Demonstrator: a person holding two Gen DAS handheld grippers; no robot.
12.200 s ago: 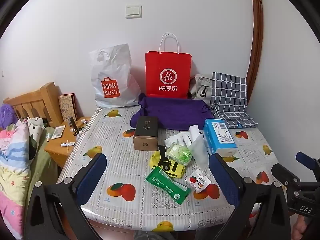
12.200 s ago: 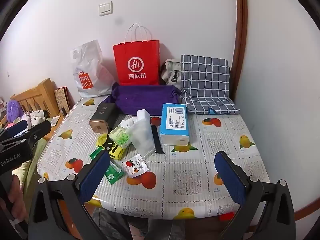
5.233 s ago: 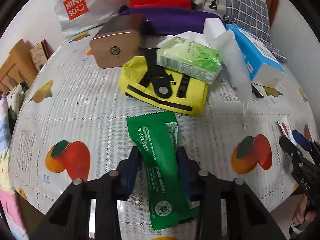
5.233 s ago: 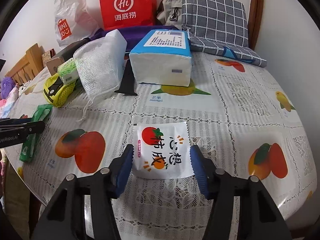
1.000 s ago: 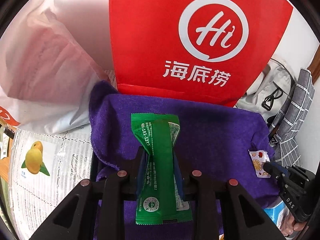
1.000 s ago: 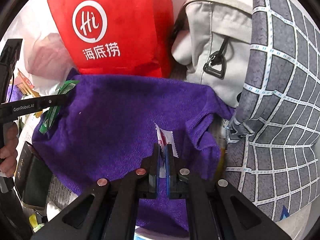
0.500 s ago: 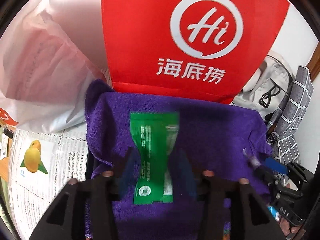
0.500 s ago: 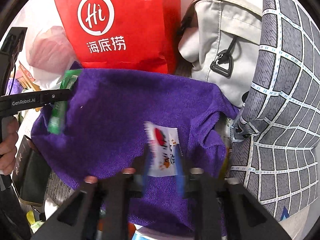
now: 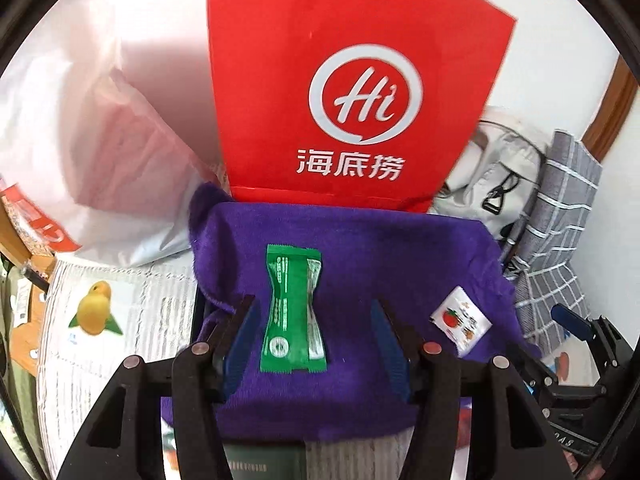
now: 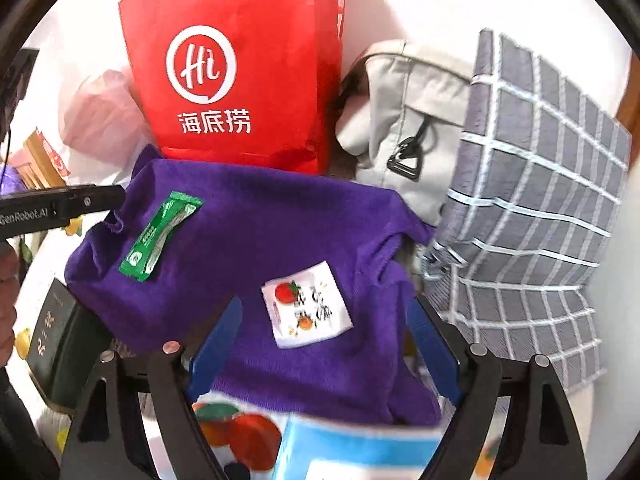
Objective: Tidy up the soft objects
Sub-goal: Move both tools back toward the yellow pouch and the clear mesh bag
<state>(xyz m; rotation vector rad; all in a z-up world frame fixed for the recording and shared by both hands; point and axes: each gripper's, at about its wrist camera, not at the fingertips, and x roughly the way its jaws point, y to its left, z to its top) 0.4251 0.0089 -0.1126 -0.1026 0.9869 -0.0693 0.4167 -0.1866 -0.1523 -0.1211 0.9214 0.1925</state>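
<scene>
Left gripper [image 9: 316, 340]: jaws apart, clear of the green packet [image 9: 294, 312] lying flat between them on the purple cloth [image 9: 380, 248]. Right gripper [image 10: 320, 344]: jaws opening, pads well clear of the white tomato-print sachet [image 10: 306, 304], which rests on the same cloth toward its right side. Behind the cloth stands a red paper bag [image 9: 344, 92], flanked by a grey checked cushion [image 10: 532, 208].
</scene>
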